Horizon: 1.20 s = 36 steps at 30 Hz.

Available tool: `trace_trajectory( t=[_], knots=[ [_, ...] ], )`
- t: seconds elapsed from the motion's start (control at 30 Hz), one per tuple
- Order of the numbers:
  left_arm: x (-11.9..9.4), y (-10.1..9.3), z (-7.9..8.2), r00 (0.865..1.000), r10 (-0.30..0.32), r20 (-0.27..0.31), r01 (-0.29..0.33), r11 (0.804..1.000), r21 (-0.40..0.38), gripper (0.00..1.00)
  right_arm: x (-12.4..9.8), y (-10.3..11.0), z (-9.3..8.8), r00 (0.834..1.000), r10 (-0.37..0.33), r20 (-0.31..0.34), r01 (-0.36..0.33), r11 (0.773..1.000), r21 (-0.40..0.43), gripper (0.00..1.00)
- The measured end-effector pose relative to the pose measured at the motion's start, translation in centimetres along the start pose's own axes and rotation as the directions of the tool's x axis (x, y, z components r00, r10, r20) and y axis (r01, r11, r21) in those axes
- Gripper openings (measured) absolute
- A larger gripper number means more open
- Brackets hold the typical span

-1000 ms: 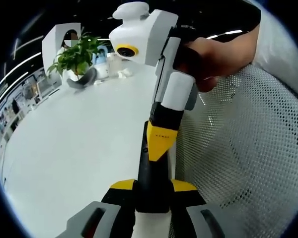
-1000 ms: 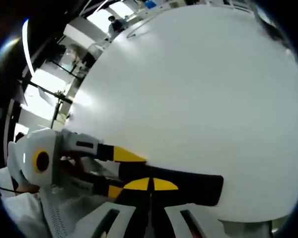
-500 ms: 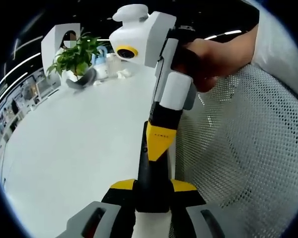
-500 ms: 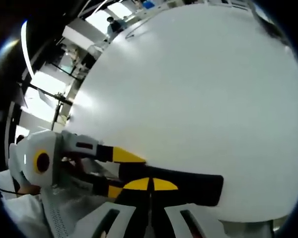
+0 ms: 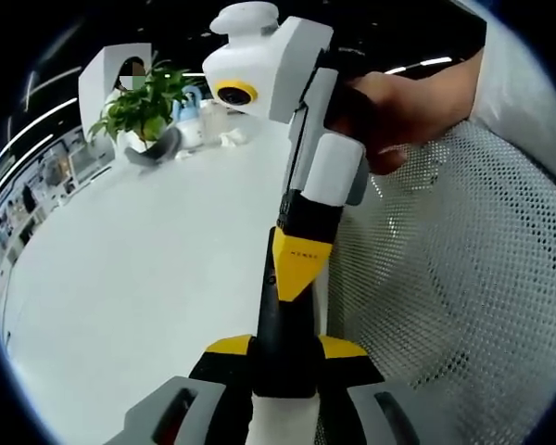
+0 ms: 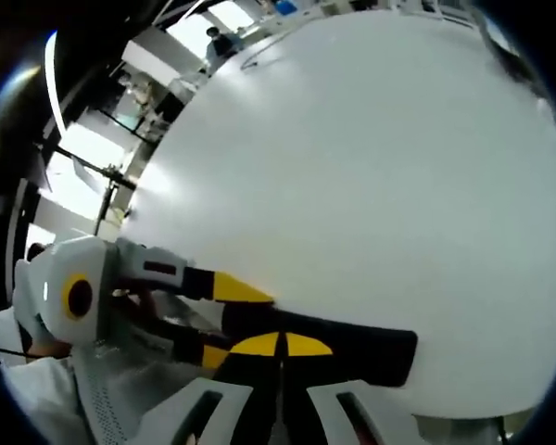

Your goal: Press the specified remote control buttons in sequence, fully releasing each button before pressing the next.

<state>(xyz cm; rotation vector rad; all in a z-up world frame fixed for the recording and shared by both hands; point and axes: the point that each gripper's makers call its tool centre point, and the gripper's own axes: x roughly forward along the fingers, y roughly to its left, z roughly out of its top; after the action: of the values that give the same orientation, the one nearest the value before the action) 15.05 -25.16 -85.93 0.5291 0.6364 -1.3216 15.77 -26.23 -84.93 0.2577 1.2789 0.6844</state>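
Gripping black remote (image 5: pixel 283 324), left tongs (image 5: pixel 284 357) hide buttons; right tongs (image 6: pixel 280 345) pressed together atop remote.

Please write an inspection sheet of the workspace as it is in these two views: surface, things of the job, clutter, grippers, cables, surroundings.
Surface: white table, mostly bare.
Job's things: black remote control lying at the table's near edge; left gripper shut on it.
Clutter: potted plant, small bottles and a dark object at the far end.
Grippers: right gripper with its yellow tips closed on the remote; a hand holds it.
Cables: nothing seen.
Surroundings: white mesh chair back; office interior with bright windows behind the table.
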Motion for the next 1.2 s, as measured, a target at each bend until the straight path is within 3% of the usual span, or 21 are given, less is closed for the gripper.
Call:
trace_trajectory(
  t=[0.17, 0.47, 0.63, 0.8, 1.2],
  knots=[
    [-0.02, 0.0, 0.0, 1.0, -0.001, 0.001, 0.001, 1.0, 0.0, 0.25, -0.09, 0.57, 0.47, 0.999, 0.038, 0.024, -0.038, 0.999, 0.01, 0.0],
    [-0.05, 0.02, 0.05, 1.0, 0.001, 0.006, -0.001, 1.0, -0.006, 0.25, 0.51, 0.55, -0.22, 1.0, 0.02, -0.016, -0.02, 1.0, -0.005, 0.0],
    [-0.07, -0.02, 0.07, 1.0, 0.001, 0.007, -0.001, 1.0, -0.003, 0.25, 0.38, 0.6, -0.19, 1.0, 0.022, -0.008, -0.023, 1.0, -0.005, 0.0],
    [0.01, -0.01, 0.08, 1.0, 0.01, -0.015, -0.011, 1.0, -0.012, 0.25, 0.4, 0.59, -0.21, 1.0, 0.016, -0.006, -0.016, 0.999, -0.029, 0.0],
    [-0.01, 0.06, 0.04, 0.997, 0.043, -0.061, -0.045, 0.998, -0.046, 0.25, 0.5, 0.54, -0.01, 1.0, 0.024, -0.002, -0.024, 1.0, 0.016, 0.0]
  ],
)
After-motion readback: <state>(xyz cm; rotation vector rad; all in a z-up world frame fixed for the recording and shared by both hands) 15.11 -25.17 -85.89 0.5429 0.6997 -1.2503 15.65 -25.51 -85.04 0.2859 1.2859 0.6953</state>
